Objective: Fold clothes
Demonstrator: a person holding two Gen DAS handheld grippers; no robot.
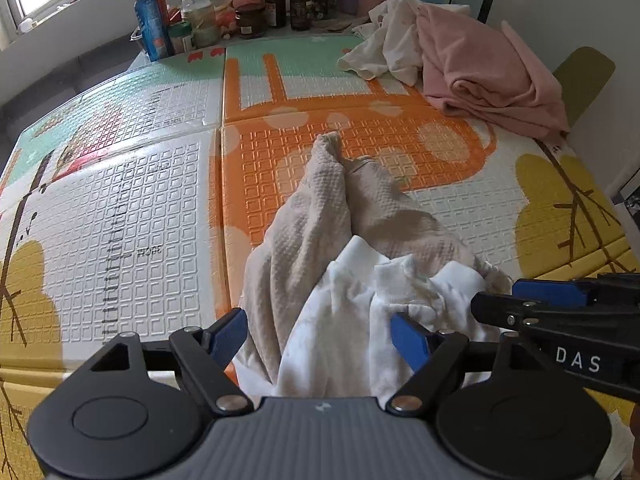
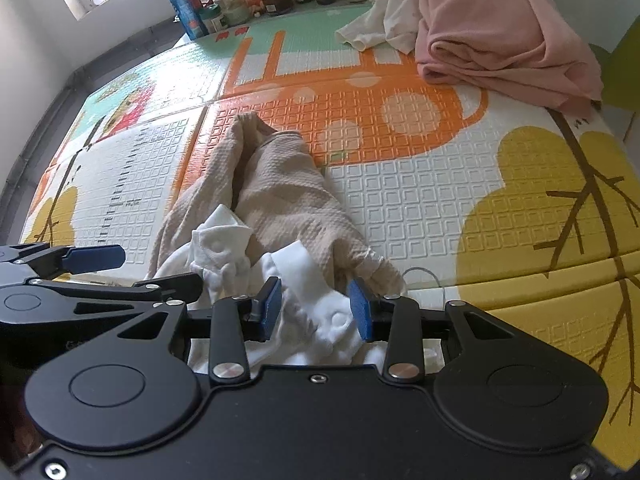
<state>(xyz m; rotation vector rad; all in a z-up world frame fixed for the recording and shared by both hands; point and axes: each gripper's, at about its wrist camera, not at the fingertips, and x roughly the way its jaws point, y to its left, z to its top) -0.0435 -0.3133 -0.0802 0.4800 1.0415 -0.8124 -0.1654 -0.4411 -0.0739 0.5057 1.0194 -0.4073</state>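
loosely bunched garment, between both tongs

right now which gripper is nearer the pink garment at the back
Right, by a little. The right gripper sits on the pink garment's side of the bundle; the left gripper is beside it, further left. Both are far from it.
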